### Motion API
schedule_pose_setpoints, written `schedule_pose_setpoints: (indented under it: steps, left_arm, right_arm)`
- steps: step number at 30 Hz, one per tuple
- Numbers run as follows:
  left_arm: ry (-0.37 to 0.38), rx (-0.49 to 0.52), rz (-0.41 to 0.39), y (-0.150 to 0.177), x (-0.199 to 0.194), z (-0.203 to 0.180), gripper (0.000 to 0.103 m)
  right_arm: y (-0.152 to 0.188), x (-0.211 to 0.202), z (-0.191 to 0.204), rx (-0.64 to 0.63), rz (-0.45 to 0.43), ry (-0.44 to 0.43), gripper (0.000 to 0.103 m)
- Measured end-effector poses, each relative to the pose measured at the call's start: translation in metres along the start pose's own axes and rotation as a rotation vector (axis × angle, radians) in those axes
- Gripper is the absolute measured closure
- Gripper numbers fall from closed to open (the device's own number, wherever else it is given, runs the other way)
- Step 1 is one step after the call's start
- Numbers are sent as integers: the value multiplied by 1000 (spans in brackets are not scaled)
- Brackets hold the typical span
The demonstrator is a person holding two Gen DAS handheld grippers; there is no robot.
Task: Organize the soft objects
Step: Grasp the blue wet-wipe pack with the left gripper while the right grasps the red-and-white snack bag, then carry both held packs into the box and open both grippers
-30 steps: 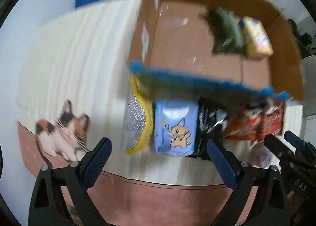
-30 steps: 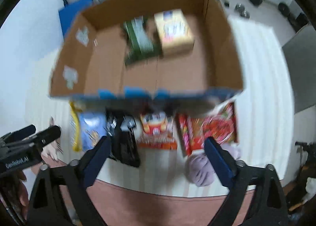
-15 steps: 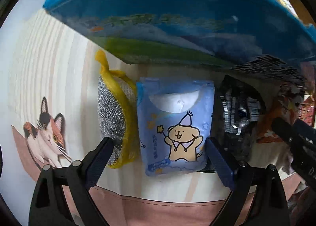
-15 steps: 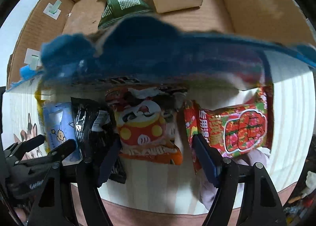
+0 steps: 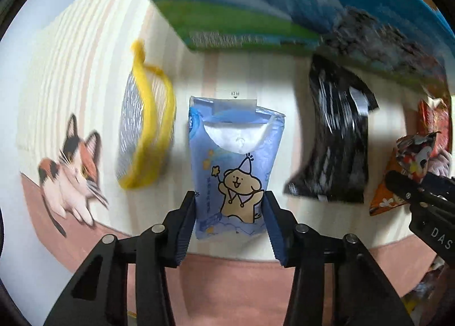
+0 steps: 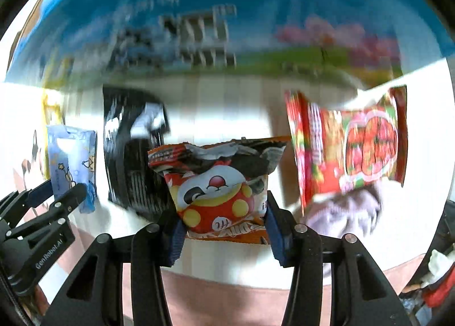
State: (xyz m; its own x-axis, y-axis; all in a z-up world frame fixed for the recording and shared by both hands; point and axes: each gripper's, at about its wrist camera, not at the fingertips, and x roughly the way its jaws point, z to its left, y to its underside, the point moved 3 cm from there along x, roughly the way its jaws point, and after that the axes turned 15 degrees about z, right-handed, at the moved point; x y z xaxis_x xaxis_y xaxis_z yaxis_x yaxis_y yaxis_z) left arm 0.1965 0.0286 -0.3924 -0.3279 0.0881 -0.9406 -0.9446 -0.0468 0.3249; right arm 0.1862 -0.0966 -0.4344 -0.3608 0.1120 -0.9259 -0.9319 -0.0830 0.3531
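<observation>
My left gripper is shut on the lower end of a blue tissue pack with a bear drawing; the pack also shows in the right wrist view. My right gripper is shut on an orange snack bag with a round cartoon face; the bag also shows at the right of the left wrist view. Both packs hang in the jaws just in front of the blue printed wall of the cardboard box, which fills the top of the right wrist view.
On the striped mat lie a silver pouch with yellow trim, a black snack bag, a red snack bag and a grey-purple soft bundle. A cat picture is printed on the mat's left part.
Both grippers moved down toward the row of packs in front of the box. The left closed on the blue tissue pack and the right closed on the orange snack bag.
</observation>
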Motion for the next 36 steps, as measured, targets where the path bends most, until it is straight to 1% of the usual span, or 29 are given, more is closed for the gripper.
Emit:
schedule_pose_setpoints:
  steps: [7, 8, 10, 11, 12, 13, 15, 17, 18, 22, 23, 24, 26, 28, 31, 32, 33, 34, 35, 36]
  left_arm:
    - [127, -1, 54, 36, 20, 5, 60]
    - [132, 5, 59, 43, 32, 9, 57]
    - [136, 0, 69, 45, 38, 11, 47]
    - [156, -6, 89, 42, 44, 13, 46]
    - [167, -10, 103, 36, 44, 16, 42]
    - [179, -18, 113, 35, 49, 18, 41]
    - [210, -29, 127, 32, 57, 20, 41]
    - [237, -51, 133, 33, 61, 26, 49]
    - [211, -52, 126, 37, 60, 25, 62]
    - [219, -29, 113, 55, 52, 23, 82]
    - [220, -30, 111, 60, 47, 25, 84]
    - [238, -27, 102, 60, 35, 23, 84]
    - [259, -14, 61, 72, 14, 25, 84]
    - [295, 7, 5, 84, -18, 24, 84]
    - [352, 40, -66, 90, -62, 31, 84]
    - [372, 61, -95, 82, -89, 31, 84]
    - [386, 78, -116, 78, -106, 28, 84]
    - [400, 98, -141, 74, -123, 29, 84]
    - [408, 117, -165, 64, -144, 24, 84]
    - [409, 129, -182, 46, -163, 21, 84]
  right_arm:
    - [27, 10, -4, -23, 54, -19, 52]
    - [34, 15, -6, -23, 61, -19, 52]
    - [40, 20, -5, -26, 77, -16, 52]
    - [45, 25, -4, -23, 83, -21, 52]
    - [47, 31, -9, -17, 87, -29, 51]
    - [48, 34, -10, -13, 90, -31, 51]
    - [47, 37, -9, -7, 93, -34, 50]
    - [42, 42, -8, -2, 97, -30, 50]
    - [36, 39, -8, -3, 100, -23, 51]
    - [39, 37, -4, -10, 94, -15, 54]
    - [41, 33, -6, -9, 96, -30, 54]
    - [45, 30, -8, -8, 96, -47, 54]
    - [52, 14, -11, -14, 83, -83, 55]
    - [61, -12, -11, -29, 44, -123, 55]
    - [68, -59, -11, -46, -24, -178, 55]
    - [73, -80, -13, -52, -58, -194, 55]
    - [79, -101, -19, -58, -92, -202, 55]
    - [73, -122, -18, -58, -119, -210, 55]
    - [70, -140, -18, -61, -146, -218, 55]
    - [67, -160, -19, -69, -176, -216, 55]
